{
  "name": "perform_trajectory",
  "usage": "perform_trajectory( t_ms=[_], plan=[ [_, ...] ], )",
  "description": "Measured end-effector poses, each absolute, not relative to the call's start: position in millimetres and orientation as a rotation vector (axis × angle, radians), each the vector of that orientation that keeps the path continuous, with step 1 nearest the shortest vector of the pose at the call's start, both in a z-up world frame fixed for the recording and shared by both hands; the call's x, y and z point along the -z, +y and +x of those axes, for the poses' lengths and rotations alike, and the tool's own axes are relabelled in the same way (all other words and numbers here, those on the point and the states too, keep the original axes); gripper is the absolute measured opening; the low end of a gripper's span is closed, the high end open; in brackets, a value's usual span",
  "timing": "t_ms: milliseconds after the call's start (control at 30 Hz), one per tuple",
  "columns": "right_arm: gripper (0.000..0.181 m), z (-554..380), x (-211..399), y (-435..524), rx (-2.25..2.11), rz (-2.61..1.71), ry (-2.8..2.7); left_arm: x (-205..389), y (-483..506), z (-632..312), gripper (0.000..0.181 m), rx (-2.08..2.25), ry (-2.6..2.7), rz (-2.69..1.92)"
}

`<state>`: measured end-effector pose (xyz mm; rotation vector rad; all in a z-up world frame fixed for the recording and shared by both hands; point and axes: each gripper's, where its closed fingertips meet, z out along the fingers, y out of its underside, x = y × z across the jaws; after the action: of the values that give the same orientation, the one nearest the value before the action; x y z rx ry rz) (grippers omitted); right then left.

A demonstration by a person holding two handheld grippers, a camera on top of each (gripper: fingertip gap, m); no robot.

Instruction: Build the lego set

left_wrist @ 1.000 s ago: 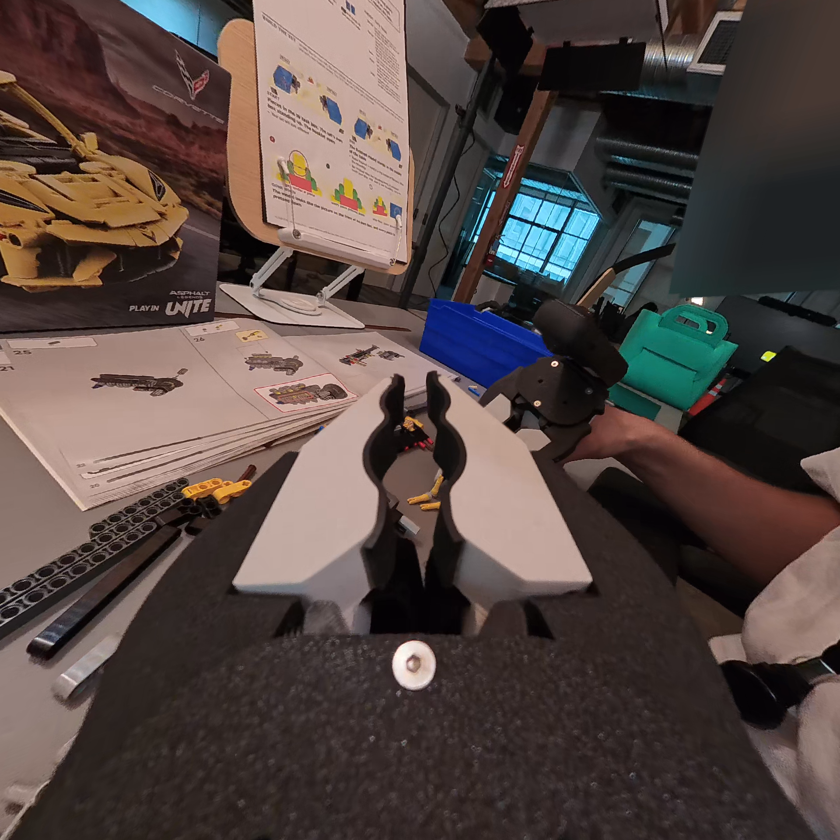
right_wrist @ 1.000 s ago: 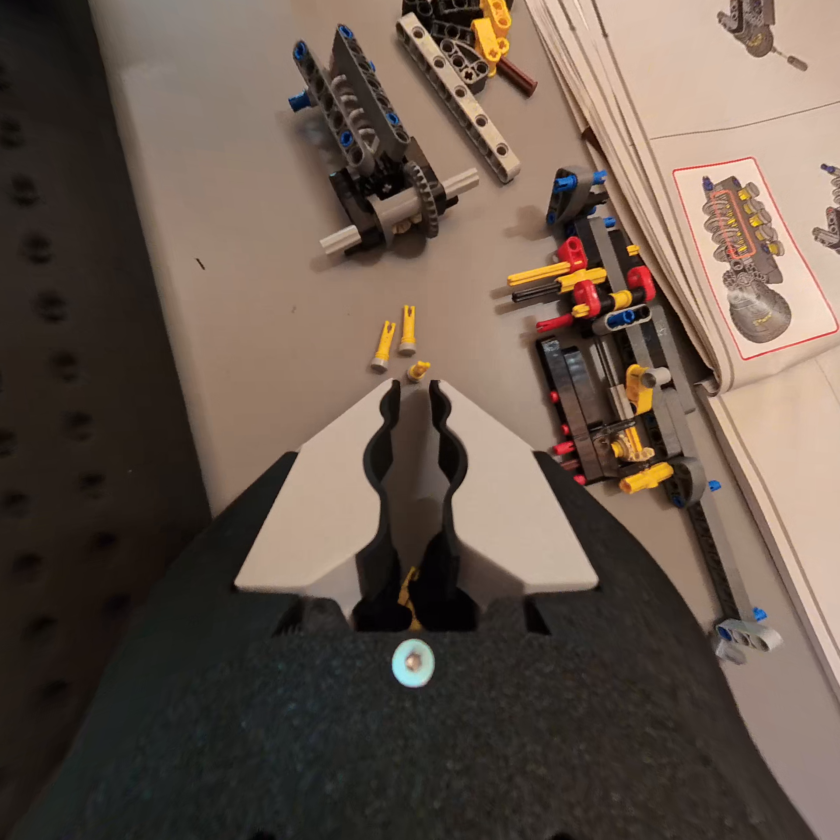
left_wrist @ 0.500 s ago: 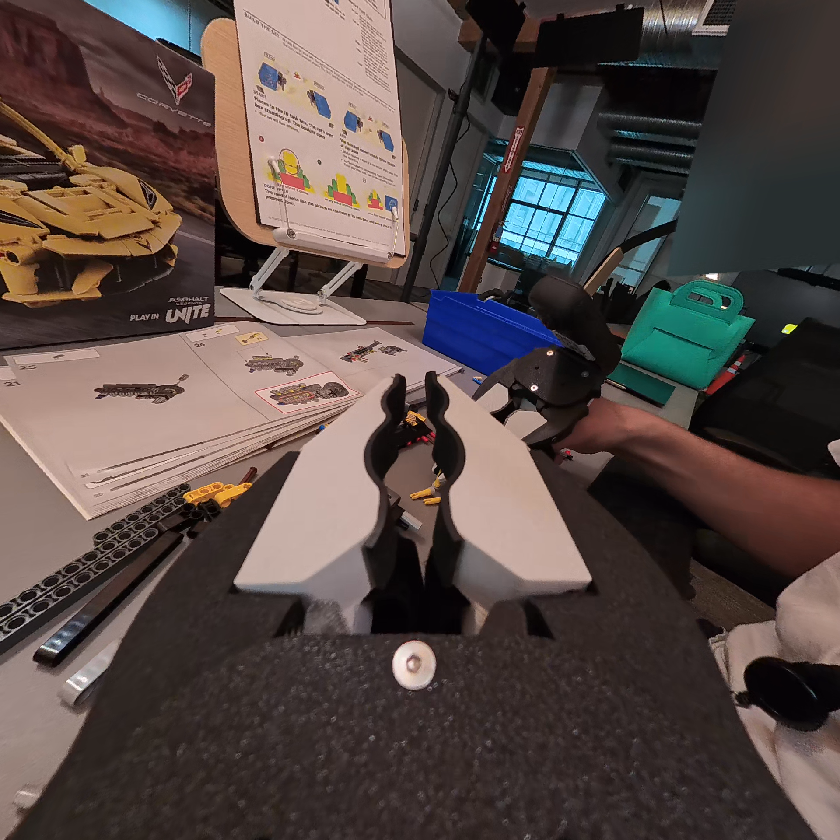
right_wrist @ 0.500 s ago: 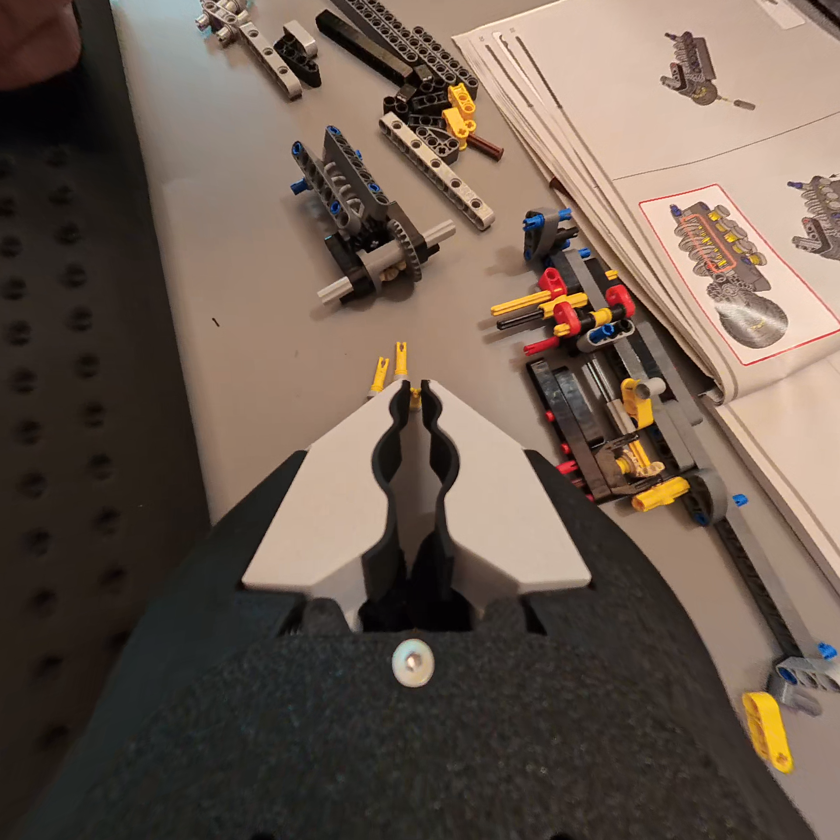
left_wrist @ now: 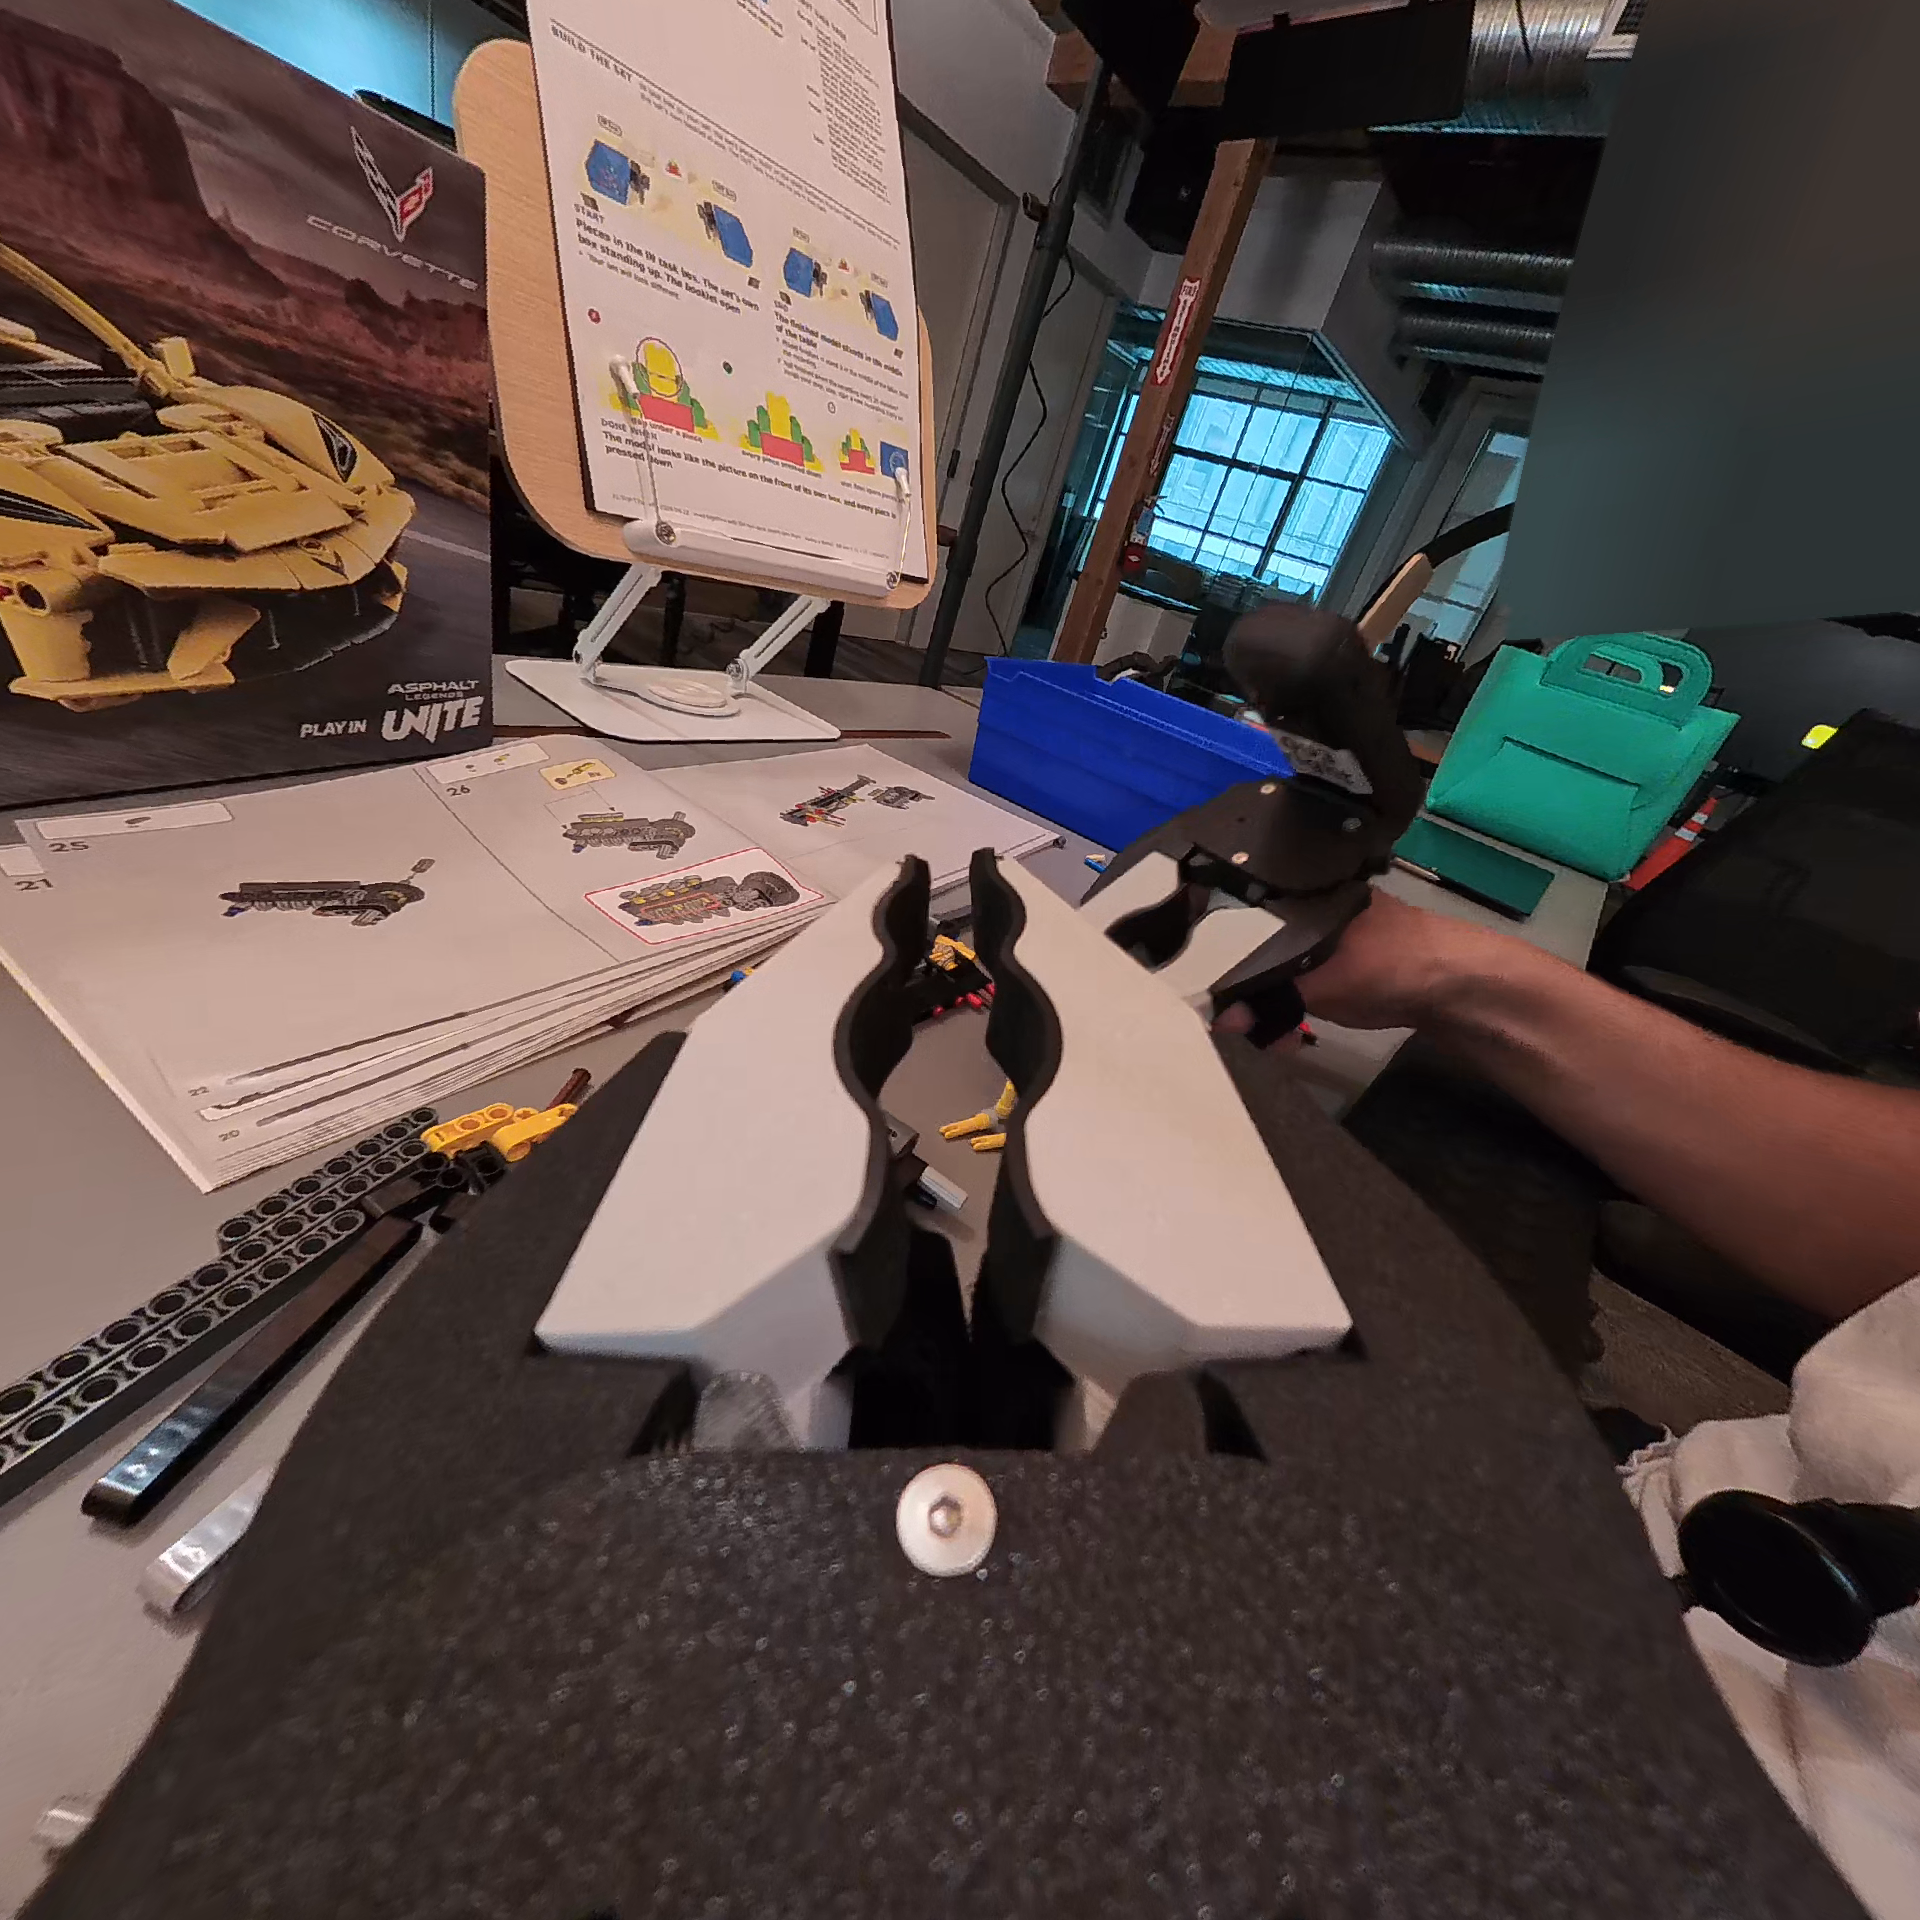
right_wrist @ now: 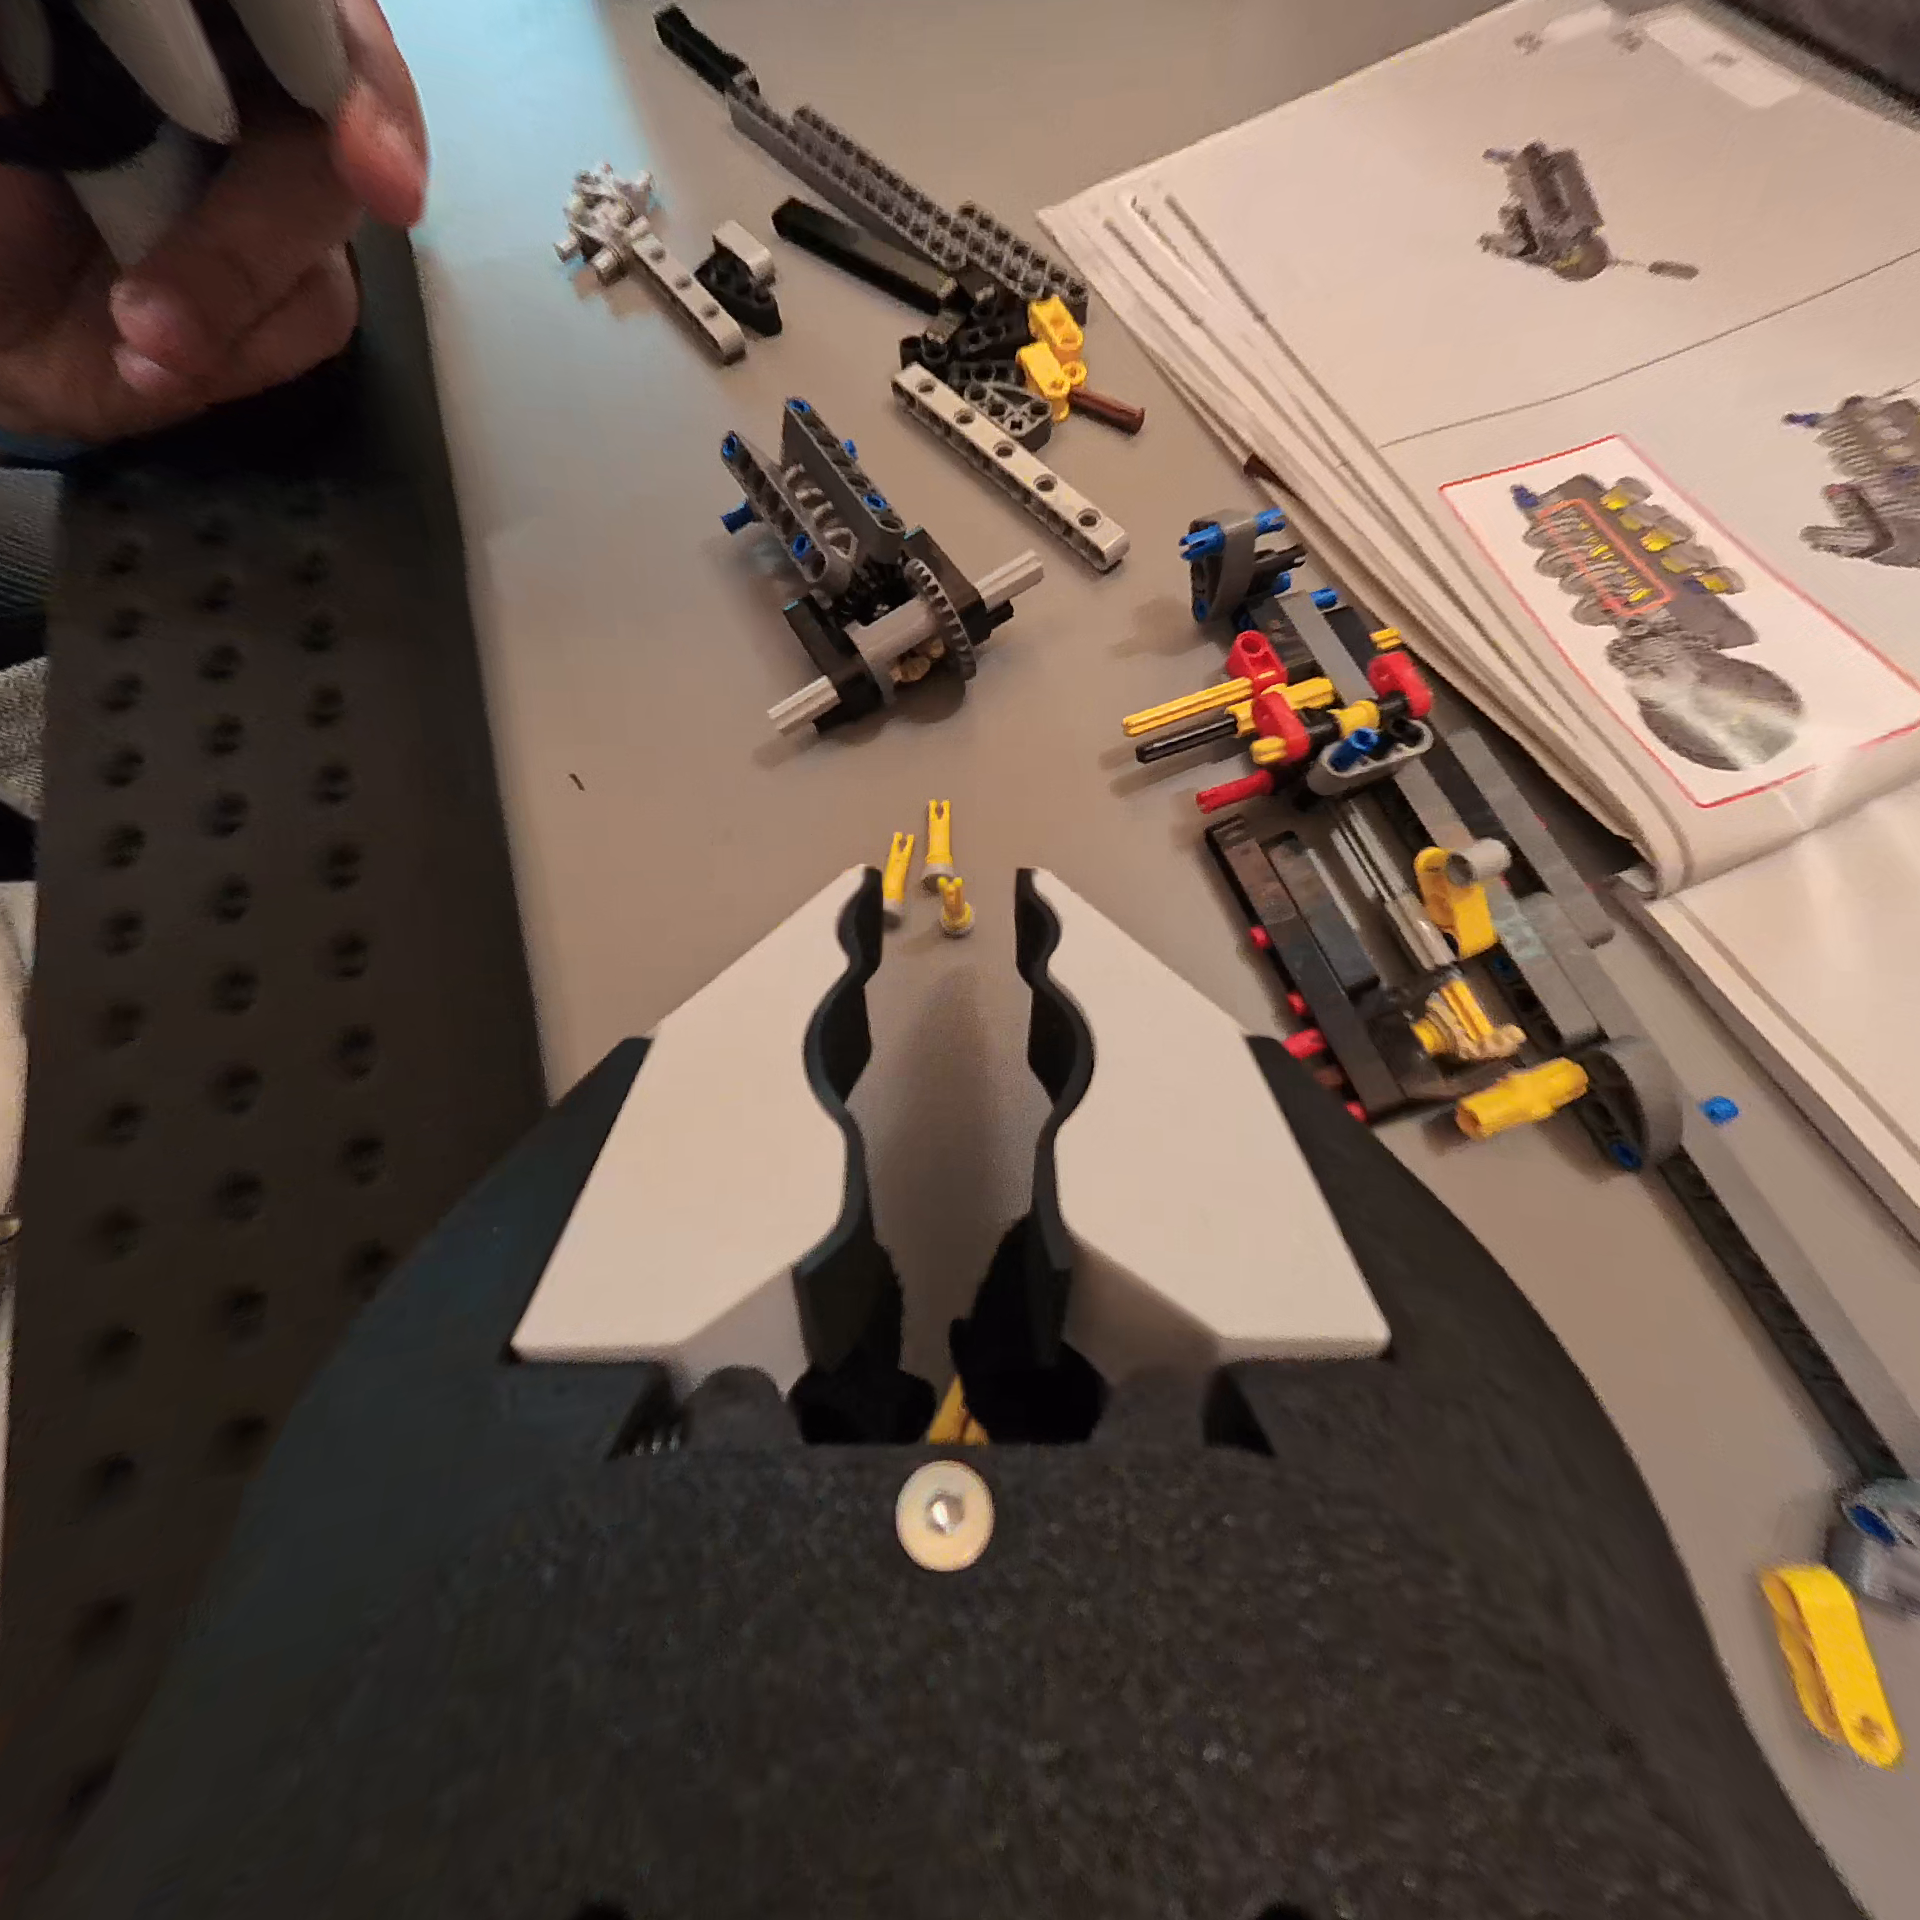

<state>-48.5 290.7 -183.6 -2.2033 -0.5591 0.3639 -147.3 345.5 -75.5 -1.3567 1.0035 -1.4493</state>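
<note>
Left wrist view: my left gripper [left_wrist: 945, 883] is slightly parted, gripping nothing, with the open instruction booklet [left_wrist: 416, 914] ahead-left.

Right wrist view: my right gripper [right_wrist: 940, 883] is spread, empty; three small yellow pins [right_wrist: 935, 862] lie at its tips, the long Technic assembly [right_wrist: 1382, 904] to the right.

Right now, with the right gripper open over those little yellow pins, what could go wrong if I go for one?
1. The three yellow pins lie close together in front of the right gripper; closing may catch two or flick one away.
2. They are tiny against the wide fingers, so one could slip out.
3. The long part-built assembly lies just to the side; a sideways swing may knock it.
</note>
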Motion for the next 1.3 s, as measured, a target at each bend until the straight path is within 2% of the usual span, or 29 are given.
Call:
perform_trajectory(
  t_ms=[167, 300, 533, 1033, 1200, 1300],
  plan=[
    [0.023, 0, 171, 243, -0.244, -2.24, -0.473, 78, 344, -145, 0.009, 1.421, 1.028, -1.362],
    [0.024, 20, 191, 200, -0.174, -2.338, -0.409, 82, 344, -141, 0.01, 1.403, 1.046, -1.381],
    [0.014, 9, 202, 201, -0.054, -2.333, -0.389, 91, 340, -133, 0.014, 1.338, 1.118, -1.42],
    [0.009, -4, 212, 208, -0.082, -2.379, -0.461, 94, 335, -130, 0.014, 1.342, 1.156, -1.42],
    [0.005, -7, 211, 207, -0.138, -2.377, -0.464, 94, 318, -127, 0.013, 1.333, 1.267, -1.348],
    [0.004, -24, 185, 214, -0.387, -2.249, -0.417, 103, 284, -119, 0.018, 1.255, 1.519, -1.175]
  ],
)
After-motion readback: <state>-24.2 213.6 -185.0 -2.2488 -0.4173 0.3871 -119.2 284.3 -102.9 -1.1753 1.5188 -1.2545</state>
